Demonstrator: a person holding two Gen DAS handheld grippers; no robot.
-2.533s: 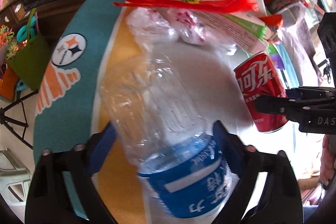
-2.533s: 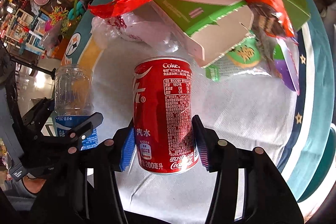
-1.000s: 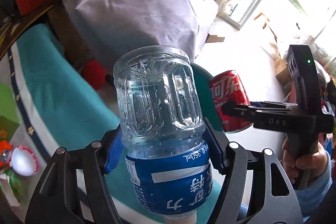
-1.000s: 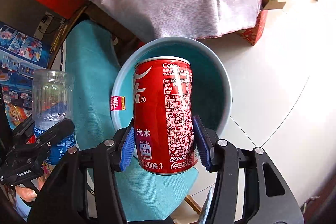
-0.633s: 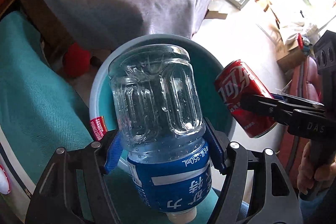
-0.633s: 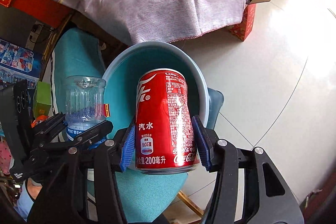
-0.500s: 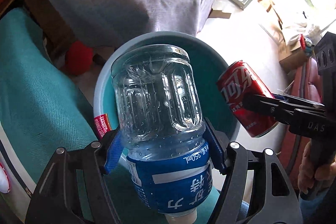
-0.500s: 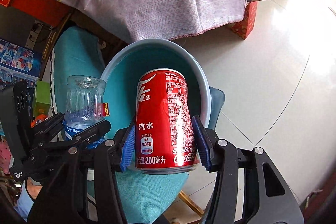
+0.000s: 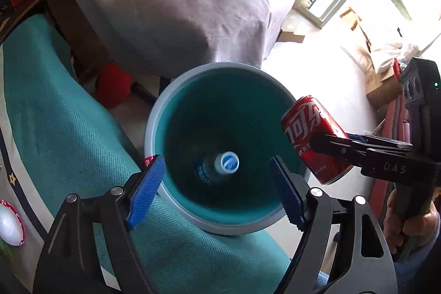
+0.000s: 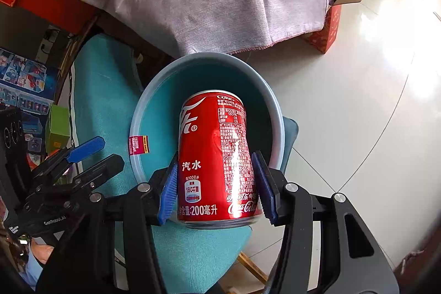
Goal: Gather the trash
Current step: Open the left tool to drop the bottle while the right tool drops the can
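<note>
Left wrist alone shows the bottle [image 9: 220, 166] in the bin [image 9: 154, 128]; left fingers [image 9: 146, 192] released, right gripper [image 10: 216, 190] clasps the can [image 10: 215, 156].

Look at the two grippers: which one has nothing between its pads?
The left gripper: its blue pads stand apart over the bin, with the bottle down inside. The right gripper clamps the can.

The bin [image 9: 154, 128] mouth is open below; only the bottle [image 9: 220, 167] lies deep inside, while the draped cloth [image 9: 179, 4] crowds the far rim.
</note>
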